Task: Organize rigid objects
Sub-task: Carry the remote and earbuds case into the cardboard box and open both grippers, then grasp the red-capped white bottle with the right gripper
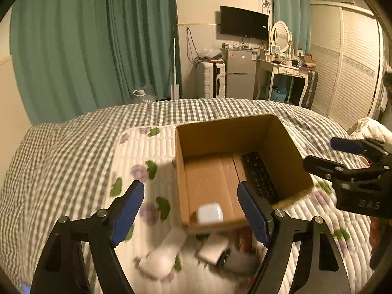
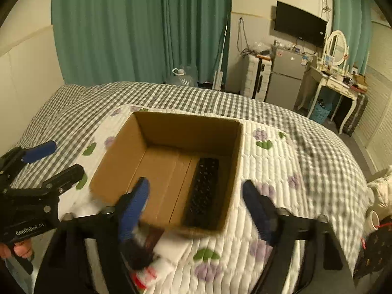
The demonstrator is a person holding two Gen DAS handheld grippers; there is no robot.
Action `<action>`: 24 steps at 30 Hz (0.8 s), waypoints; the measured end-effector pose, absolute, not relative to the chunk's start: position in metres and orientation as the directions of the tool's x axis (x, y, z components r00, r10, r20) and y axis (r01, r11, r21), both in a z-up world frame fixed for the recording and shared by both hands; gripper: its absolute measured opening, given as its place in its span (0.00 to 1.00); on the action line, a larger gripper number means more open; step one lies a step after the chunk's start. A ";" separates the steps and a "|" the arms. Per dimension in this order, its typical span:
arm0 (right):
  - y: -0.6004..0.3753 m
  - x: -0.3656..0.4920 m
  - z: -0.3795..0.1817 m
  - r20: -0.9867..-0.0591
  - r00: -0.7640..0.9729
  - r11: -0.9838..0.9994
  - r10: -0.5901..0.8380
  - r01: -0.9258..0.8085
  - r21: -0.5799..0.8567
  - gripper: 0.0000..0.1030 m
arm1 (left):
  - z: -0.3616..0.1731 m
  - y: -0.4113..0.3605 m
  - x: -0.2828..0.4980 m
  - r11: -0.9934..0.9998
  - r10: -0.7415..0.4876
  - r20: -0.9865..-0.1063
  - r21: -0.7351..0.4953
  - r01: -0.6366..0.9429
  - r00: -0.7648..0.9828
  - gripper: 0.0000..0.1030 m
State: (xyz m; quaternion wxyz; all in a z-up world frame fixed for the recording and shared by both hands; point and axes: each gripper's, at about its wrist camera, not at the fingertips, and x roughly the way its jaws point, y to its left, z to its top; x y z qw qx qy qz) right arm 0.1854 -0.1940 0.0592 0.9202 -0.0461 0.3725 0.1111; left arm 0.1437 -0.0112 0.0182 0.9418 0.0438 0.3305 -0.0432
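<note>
above the cardboard box [image 1: 245, 132] on the bed [image 2: 294, 152], we hold our left tool [image 1: 191, 210] and right tool [image 2: 196, 208] wide open, empty; a black keyboard [image 2: 203, 191] lies inside the box, a white case [image 1: 210, 213] at its near wall.

- A cardboard box [image 1: 281, 152] sits on a quilted mat [image 1: 137, 152], which lies on the bed [image 1: 73, 137].
- In the box, a keyboard [image 1: 259, 176] lies along the right wall; a small case [image 1: 210, 213] sits near the front wall.
- Before the box, several small items [image 1: 161, 257] lie on the mat.
</note>
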 end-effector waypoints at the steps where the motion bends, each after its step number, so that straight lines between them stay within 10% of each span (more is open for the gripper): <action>1: -0.194 0.174 0.060 -0.690 0.705 0.972 0.163 -0.234 -0.010 0.90 | 0.017 -0.009 0.135 0.992 -0.056 -0.632 0.052 0.115 0.773 0.79; 17: -0.167 0.109 -0.063 -0.837 0.537 0.986 0.108 -0.167 0.020 0.92 | -0.070 0.011 0.070 0.996 0.013 -0.670 0.072 0.047 0.742 0.89; 24: -0.154 0.127 -0.101 -0.886 0.455 0.987 0.087 -0.158 0.016 0.77 | -0.087 0.020 0.075 0.998 0.010 -0.694 0.051 0.036 0.720 0.89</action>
